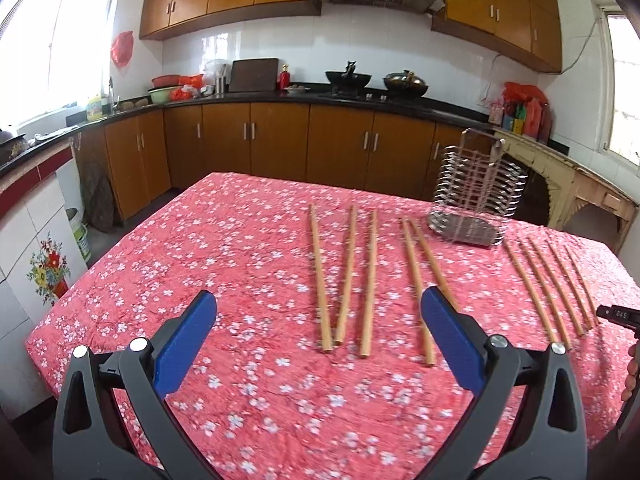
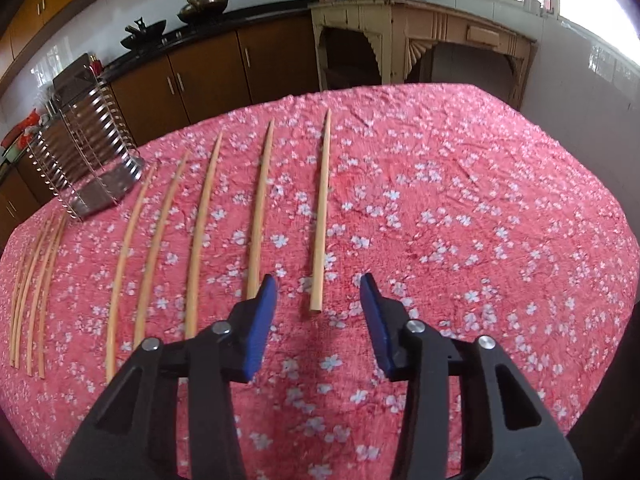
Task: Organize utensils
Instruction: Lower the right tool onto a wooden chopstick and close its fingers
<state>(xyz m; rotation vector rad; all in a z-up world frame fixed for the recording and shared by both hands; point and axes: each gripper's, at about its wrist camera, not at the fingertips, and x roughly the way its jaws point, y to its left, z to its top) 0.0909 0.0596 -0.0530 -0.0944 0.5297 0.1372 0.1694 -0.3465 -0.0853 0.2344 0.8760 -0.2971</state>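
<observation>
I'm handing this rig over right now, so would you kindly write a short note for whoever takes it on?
Left gripper: open, empty, hovering over the near ends of the left group of chopsticks.
Right gripper: open, empty, with the near end of the rightmost chopstick lying between its fingers but not pinched.
Things: ten chopsticks lie loose on the red flowered tablecloth, five to the left and five to the right in front of the metal holder, which stands upright at the far side and looks empty.
Done: nothing in the holder yet.
Left: pick up all the chopsticks and stand them in the holder.
</observation>
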